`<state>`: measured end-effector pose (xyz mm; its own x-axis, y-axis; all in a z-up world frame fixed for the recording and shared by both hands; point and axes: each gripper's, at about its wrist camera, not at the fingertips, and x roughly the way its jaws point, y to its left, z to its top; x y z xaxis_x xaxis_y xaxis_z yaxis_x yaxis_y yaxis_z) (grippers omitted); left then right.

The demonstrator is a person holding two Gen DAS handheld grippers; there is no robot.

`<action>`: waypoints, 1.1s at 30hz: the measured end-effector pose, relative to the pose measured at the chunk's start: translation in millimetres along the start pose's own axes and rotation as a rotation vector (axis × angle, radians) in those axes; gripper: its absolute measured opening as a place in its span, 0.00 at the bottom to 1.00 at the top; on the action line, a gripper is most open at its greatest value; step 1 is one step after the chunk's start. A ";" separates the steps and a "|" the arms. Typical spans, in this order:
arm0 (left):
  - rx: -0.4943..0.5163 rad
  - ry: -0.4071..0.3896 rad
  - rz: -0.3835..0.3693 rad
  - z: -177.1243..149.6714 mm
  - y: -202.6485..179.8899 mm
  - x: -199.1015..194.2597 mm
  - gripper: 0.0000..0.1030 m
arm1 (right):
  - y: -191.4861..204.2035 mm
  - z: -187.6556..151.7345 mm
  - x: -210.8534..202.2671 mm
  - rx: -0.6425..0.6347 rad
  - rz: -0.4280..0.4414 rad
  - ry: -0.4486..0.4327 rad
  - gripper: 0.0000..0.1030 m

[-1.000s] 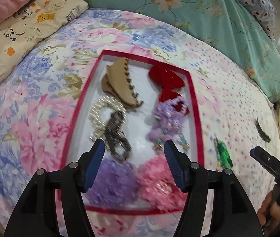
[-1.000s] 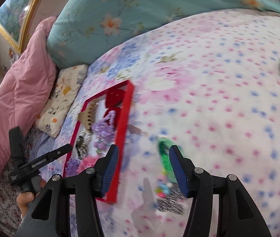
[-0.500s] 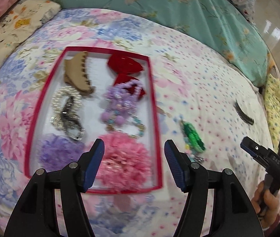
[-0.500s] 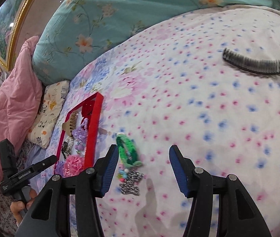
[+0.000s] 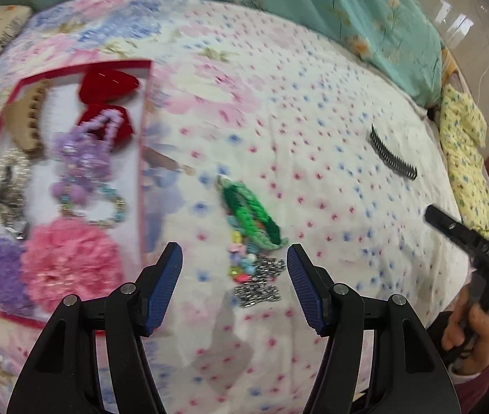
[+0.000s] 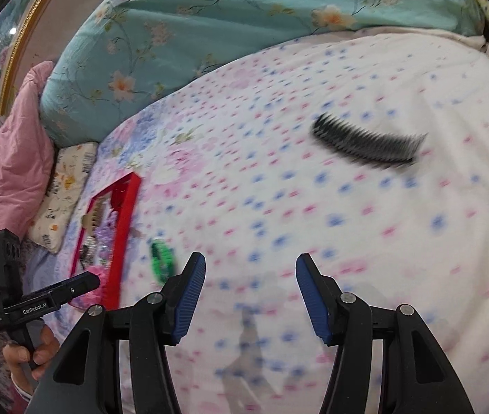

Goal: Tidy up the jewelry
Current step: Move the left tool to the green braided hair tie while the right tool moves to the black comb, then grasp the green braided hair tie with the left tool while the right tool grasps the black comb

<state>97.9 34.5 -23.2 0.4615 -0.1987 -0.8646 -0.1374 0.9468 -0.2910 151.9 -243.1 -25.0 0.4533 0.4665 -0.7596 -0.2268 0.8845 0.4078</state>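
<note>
Above a flowered bedspread (image 5: pixel 313 110): left gripper (image 5: pixel 234 265) open and empty over green braid (image 5: pixel 249 212); right gripper (image 6: pixel 250 284) open, empty, short of black comb (image 6: pixel 365 143); red tray (image 5: pixel 146 138) nearby.

Showing even, soft daylight across the bedspread (image 5: pixel 313 110) in both views, bright without harsh contrast. Catching window glare on the glossy floor (image 5: pixel 458 24) at the upper right of the left wrist view. Casting faint grey shadows of the left gripper (image 5: pixel 234 269) and right gripper (image 6: pixel 250 284) onto the cloth just below the fingers. Smearing with motion: red tray (image 5: pixel 146 110) and its contents blurred, green bracelet (image 5: pixel 249 212) soft, black comb (image 6: pixel 365 146) streaked, printed dots stretched into dashes. Keeping the gripper bodies sharp. Bending the scene strongly toward the rims, darkening to black corners
</note>
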 end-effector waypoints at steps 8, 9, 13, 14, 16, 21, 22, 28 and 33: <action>-0.013 0.069 0.052 18.4 -18.1 46.9 0.65 | -47.1 48.9 -16.7 -0.027 -0.089 -0.032 0.64; -0.019 0.080 0.049 19.9 -18.9 51.9 0.65 | -52.8 55.6 -14.3 -0.033 -0.102 -0.029 0.64; -0.023 0.112 0.060 24.6 -21.7 66.2 0.67 | -72.8 83.8 4.3 -0.079 -0.130 -0.007 0.66; -0.026 0.119 0.064 25.5 -22.2 69.7 0.67 | -77.6 90.6 13.0 -0.095 -0.130 0.013 0.69; -0.032 0.129 0.064 27.1 -22.2 74.8 0.67 | -91.5 100.4 31.1 -0.094 -0.127 0.059 0.74; -0.032 0.135 0.070 30.2 -22.8 83.6 0.66 | -133.1 102.1 63.4 0.082 -0.060 0.156 0.72; -0.027 0.133 0.072 30.8 -23.1 84.0 0.64 | -134.3 99.3 64.2 0.090 -0.047 0.152 0.68; -0.018 0.108 0.041 29.9 -22.3 84.5 0.19 | -111.7 91.3 50.8 0.074 0.013 0.132 0.08; 0.004 0.060 0.018 23.5 -18.1 64.9 0.09 | -70.5 79.6 32.6 0.027 0.076 0.105 0.02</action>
<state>150.9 10.4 -64.4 0.4054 -0.1968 -0.8927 -0.1412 0.9513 -0.2739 251.2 -291.2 -38.2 0.3428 0.5321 -0.7742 -0.2335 0.8465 0.4784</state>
